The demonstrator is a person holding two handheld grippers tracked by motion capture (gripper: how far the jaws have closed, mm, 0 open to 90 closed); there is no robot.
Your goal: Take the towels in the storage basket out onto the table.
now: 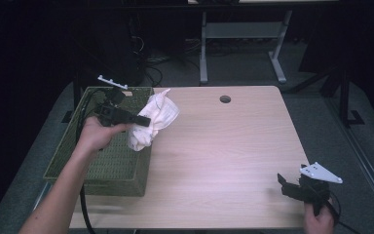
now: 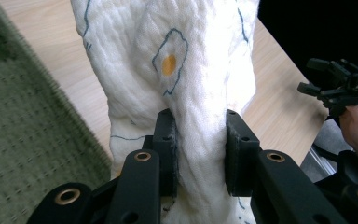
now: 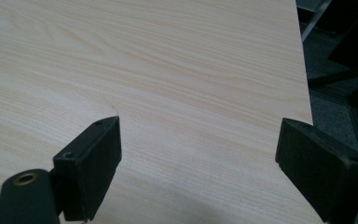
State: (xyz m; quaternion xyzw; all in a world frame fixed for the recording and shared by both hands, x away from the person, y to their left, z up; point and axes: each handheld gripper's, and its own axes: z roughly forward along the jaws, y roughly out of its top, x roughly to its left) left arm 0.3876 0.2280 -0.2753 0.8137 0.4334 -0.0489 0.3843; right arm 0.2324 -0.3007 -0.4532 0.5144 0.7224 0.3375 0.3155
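The white cloth (image 1: 152, 122) hangs bunched over the right rim of the green basket (image 1: 107, 165), partly above the table (image 1: 224, 146), lifted clear of both as far as the high view lets you judge. Up close, the cloth (image 2: 177, 70) is quilted, with thin blue outlines and an orange dot. Your left gripper (image 1: 143, 120) has it clamped: in the left gripper view the two jaws of that gripper (image 2: 199, 154) press in on a thick fold from either side, and the cloth bulges above and below them. Your left hand (image 1: 95, 134) holds the gripper over the basket's far right part, jaws pointing right toward the table's middle, forearm running in from the lower left.

Your right gripper (image 1: 286, 184) sits at the table's near right corner, well apart from the cloth, held by your right hand (image 1: 319, 220) at the edge. Its jaws stand wide apart with nothing between them; in the right gripper view the gripper (image 3: 198, 154) looks down on bare wood. From the left gripper view you can see the right gripper (image 2: 324, 88) off beyond the table's edge.
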